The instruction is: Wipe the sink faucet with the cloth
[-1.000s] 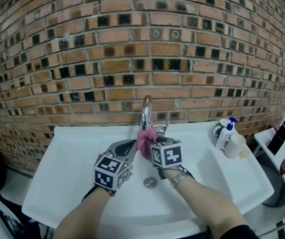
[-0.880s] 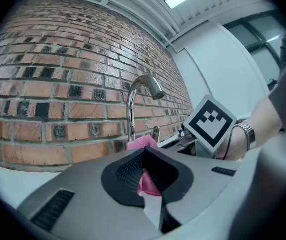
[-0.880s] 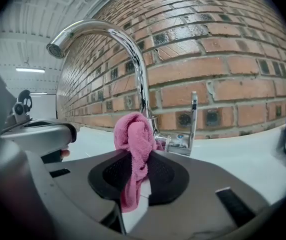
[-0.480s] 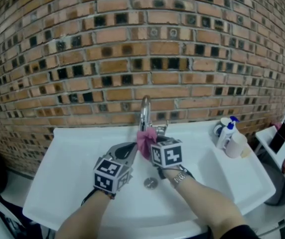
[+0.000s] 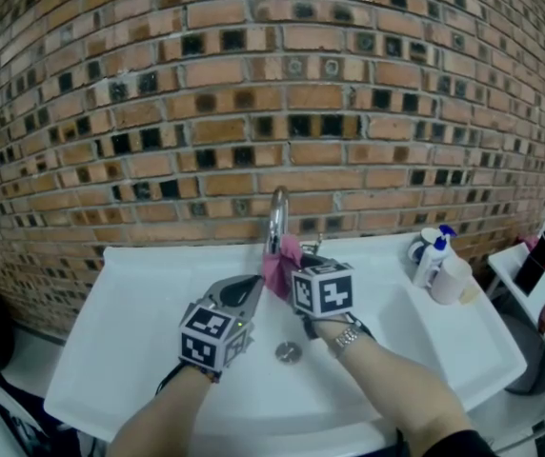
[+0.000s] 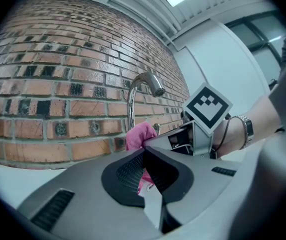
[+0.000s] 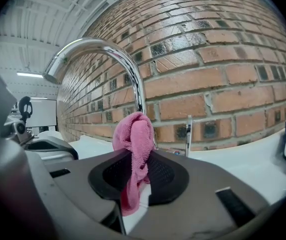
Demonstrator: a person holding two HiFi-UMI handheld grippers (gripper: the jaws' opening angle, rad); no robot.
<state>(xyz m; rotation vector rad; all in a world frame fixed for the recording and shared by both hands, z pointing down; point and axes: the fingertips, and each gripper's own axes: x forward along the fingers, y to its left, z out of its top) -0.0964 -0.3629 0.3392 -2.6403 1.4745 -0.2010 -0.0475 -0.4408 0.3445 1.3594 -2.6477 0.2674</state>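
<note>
pink cloth pressed low on the faucet

we hold the cloth in our right gripper. its two jaws are squeezed shut on the middle of the cloth. a soft bunch sticks out in front and a tail hangs down below. we think we hold it this way so the soft bunch rubs the metal and the hard jaws do not scratch it. the cloth sits against the front of the faucet, low on its stem and under the curved top.

our left gripper is closed tight with nothing in it. it waits just to the left of the faucet, close to the cloth, but we cannot tell if it touches it. we guess it is parked there because one gripper is enough for wiping.

our right arm reaches in from the front right of the faucet, over the white sink. the right gripper points at the stem and tips down a tiny bit. our left arm comes in from the front left, and its gripper lies flat and points toward the faucet too.

we think the shiny curve higher up needs a rub as well.
</note>
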